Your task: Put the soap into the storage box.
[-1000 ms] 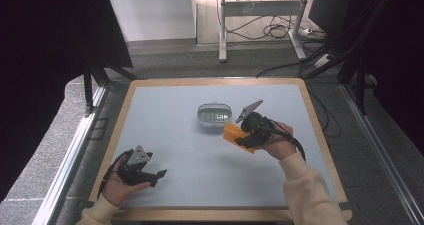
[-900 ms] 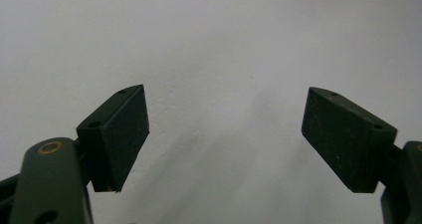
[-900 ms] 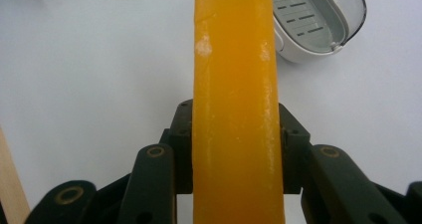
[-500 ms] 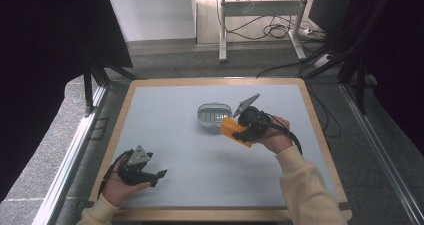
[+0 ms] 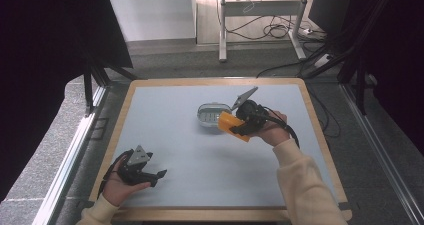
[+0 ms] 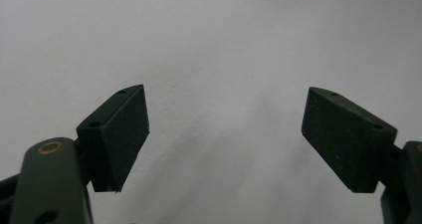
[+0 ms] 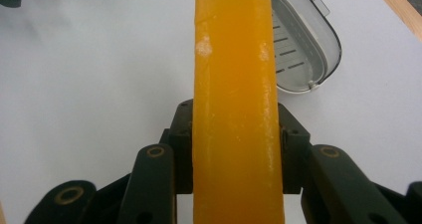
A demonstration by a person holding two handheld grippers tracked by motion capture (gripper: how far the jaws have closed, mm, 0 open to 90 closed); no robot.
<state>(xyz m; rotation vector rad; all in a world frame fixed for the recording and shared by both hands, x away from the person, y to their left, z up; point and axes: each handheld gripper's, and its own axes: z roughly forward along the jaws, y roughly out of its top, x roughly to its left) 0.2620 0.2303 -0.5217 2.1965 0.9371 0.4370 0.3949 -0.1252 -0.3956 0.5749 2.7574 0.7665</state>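
My right gripper (image 5: 239, 126) is shut on an orange bar of soap (image 5: 231, 123), held just right of and partly over a grey soap dish (image 5: 211, 114) in the middle of the table. In the right gripper view the orange soap (image 7: 235, 109) stands on edge between the jaws, with the slotted dish (image 7: 303, 50) beyond it at the upper right. My left gripper (image 5: 156, 176) rests near the front left of the table, open. In the left gripper view its two black pads (image 6: 119, 134) stand wide apart over bare white surface, the left gripper (image 6: 234, 139) holding nothing.
The table is a pale mat (image 5: 175, 135) framed by a wooden rim (image 5: 320, 130). Beyond the far edge are desk legs (image 5: 222, 25) and cables on the floor (image 5: 272, 30). A metal rail (image 5: 65, 160) runs along the left side.
My right gripper has carried the orange soap a little farther away and left, closer over the soap dish. The left gripper has stayed in place.
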